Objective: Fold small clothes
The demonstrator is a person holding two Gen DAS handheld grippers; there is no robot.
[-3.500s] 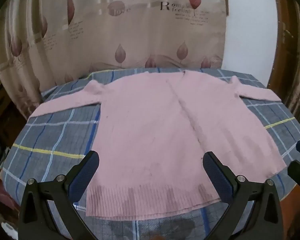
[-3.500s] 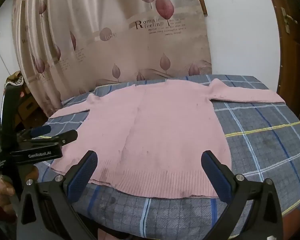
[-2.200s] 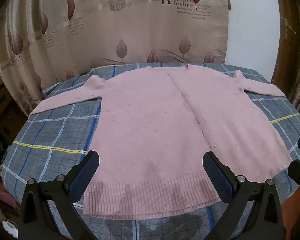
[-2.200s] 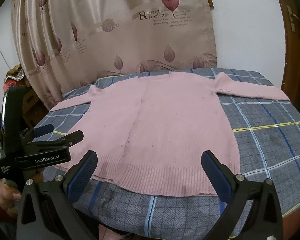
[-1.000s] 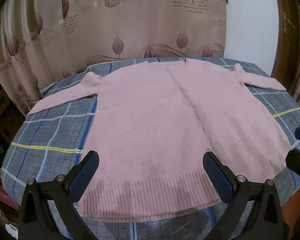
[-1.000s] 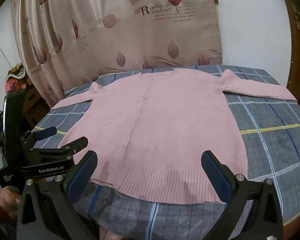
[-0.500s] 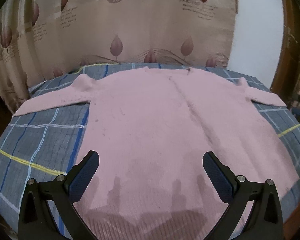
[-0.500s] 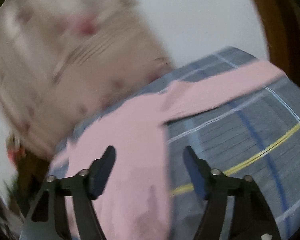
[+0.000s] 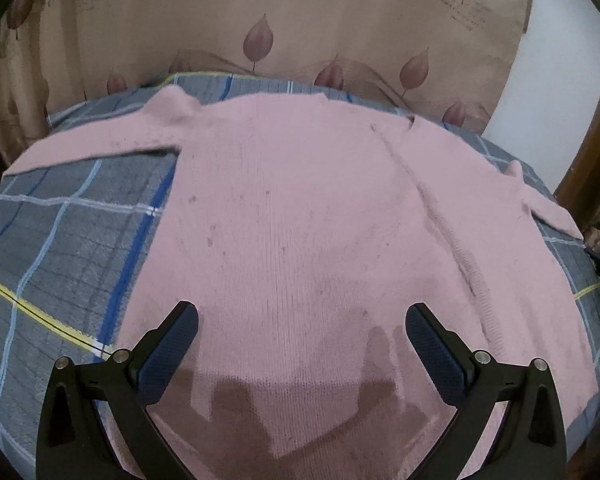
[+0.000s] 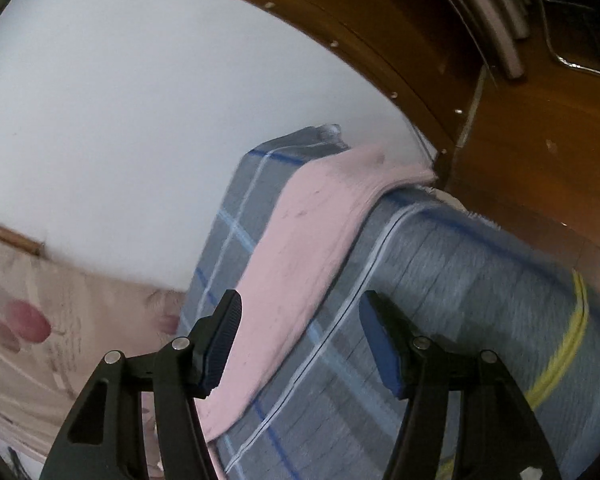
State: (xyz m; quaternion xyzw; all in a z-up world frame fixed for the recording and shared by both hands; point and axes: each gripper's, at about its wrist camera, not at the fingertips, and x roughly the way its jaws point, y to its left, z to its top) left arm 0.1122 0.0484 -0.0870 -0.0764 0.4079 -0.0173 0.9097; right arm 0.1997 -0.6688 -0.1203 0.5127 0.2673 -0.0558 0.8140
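A pink knitted sweater [image 9: 292,216] lies flat on a blue-grey plaid cloth [image 9: 72,240], both sleeves spread out to the sides. My left gripper [image 9: 302,332] is open and empty, hovering low over the sweater's lower body near the hem. In the right wrist view the sweater's right sleeve [image 10: 312,232] stretches away toward the table's far corner. My right gripper [image 10: 300,340] is open and empty, tilted, with the sleeve between and just beyond its fingers, not touching it.
A beige leaf-print curtain [image 9: 260,20] hangs behind the table. A white wall [image 10: 140,120] and a brown wooden door frame [image 10: 520,140] stand close to the table's right corner. The plaid cloth drops off at the table edges.
My left gripper moved forward and lower over the sweater's body. My right gripper swung right, narrowed its opening and closed in on the right sleeve.
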